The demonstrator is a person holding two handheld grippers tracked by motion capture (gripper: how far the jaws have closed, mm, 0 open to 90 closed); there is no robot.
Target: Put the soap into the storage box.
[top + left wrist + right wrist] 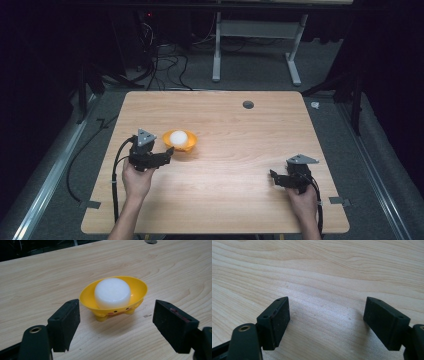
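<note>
Left gripper view: white foam puck (112, 293) sits in a small yellow duck-face bowl (140, 290), which stands on stubby feet on the wooden counter (37, 282), just ahead of the jaws and roughly centred between them. Left hand-held gripper (116, 318) is wide open w/ nothing in it; the jaws flank the bowl's near side but are apart from it.

High view: bowl (190, 144) is left of centre on the counter, left hand-held gripper (167, 152) right beside it. Right hand-held gripper (273, 176) is well apart near the right edge, also wide open and empty, over bare wood.

Risks, as I judge them:
- Bowl looks light and stands on small feet, so a nudge from either jaw prob. slides or tips it.
- Closing on the curved, thin rim could squirt it out sideways or flip the puck out.
- Puck stands proud of the rim, so a grab could press it down and rock the bowl.
- Right side is too far off to steady anything.
</note>
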